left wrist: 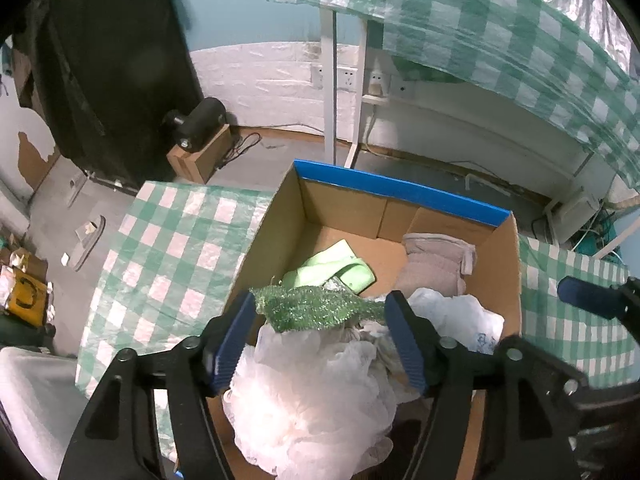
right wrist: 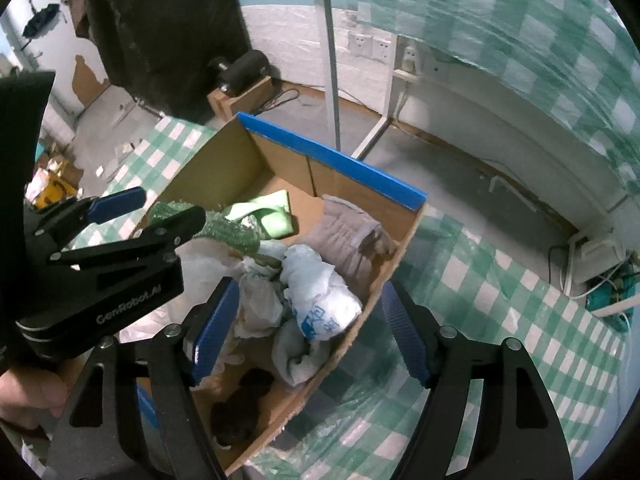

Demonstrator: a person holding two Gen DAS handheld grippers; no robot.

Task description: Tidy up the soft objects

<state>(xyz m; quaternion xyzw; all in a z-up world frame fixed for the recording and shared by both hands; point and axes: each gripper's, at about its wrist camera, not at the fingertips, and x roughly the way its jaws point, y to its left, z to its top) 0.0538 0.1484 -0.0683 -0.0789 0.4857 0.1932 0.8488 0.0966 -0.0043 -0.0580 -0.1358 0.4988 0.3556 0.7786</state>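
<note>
A cardboard box (left wrist: 400, 192) with a blue-taped rim holds the soft things. My left gripper (left wrist: 320, 302) hovers open over its near end. A glittery green scrubber (left wrist: 316, 306) lies between the pads on a white mesh pouf (left wrist: 312, 392), resting on the pile rather than squeezed. Further in lie a light green cloth (left wrist: 332, 270), a grey-pink towel (left wrist: 436, 260) and a white plastic bag (left wrist: 460, 312). My right gripper (right wrist: 310, 294) is open astride the box's right wall, above a white bag with blue print (right wrist: 320, 296). The left gripper (right wrist: 168, 206) shows at the left of the right wrist view.
The box stands on a green-checked tablecloth (left wrist: 168, 264). A second checked table (left wrist: 500, 40) stands behind on white legs. A dark bundle (right wrist: 244, 404) lies in the box's near corner. On the floor are a small carton (left wrist: 200, 152) and a slipper (left wrist: 88, 240). A hand (right wrist: 28, 396) holds the left gripper.
</note>
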